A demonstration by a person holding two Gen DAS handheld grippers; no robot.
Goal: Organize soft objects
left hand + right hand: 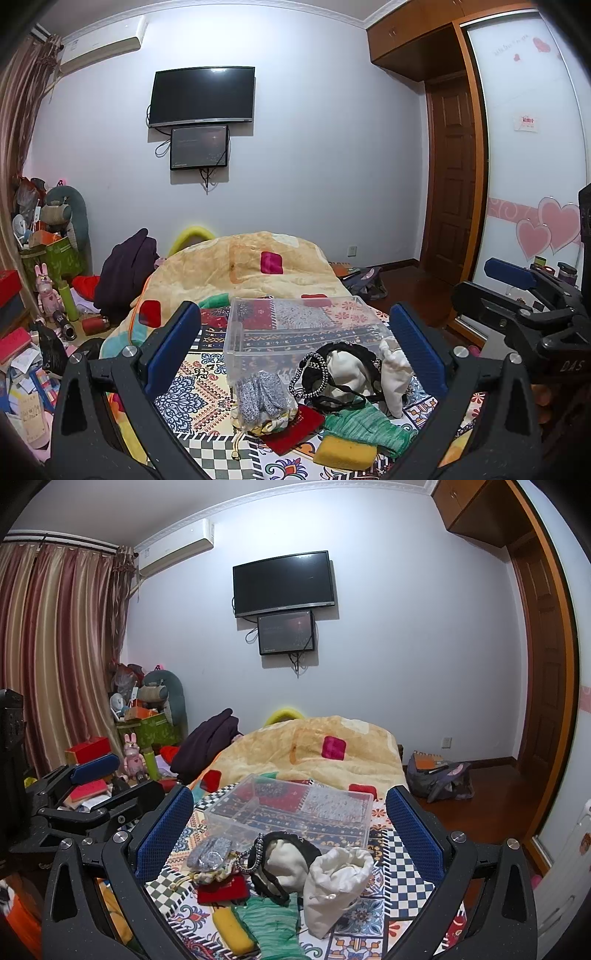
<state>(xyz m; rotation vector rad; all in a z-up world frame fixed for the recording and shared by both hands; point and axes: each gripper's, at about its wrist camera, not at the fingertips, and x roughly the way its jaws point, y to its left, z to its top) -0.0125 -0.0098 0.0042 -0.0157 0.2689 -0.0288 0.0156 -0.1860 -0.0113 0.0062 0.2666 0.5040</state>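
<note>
While nothing yet lies in the box, progress: barely begun by my reading; every soft item sits outside it.

Left wrist view: left gripper spread wide, holding nothing. Clear rectangular plastic box stands between its fingers, farther off. Grey knitted socks, cream drawstring cloth pouch, green knit cloth and yellow sponge block lie nearer, on the patterned bedsheet.

Right wrist view: right gripper likewise released, empty. Pouch lies nearest, towards its right finger; box beyond.

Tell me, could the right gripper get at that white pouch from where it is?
Probably yes: the white pouch stands on the bedspread between the open right gripper fingers, with nothing in front.
</note>
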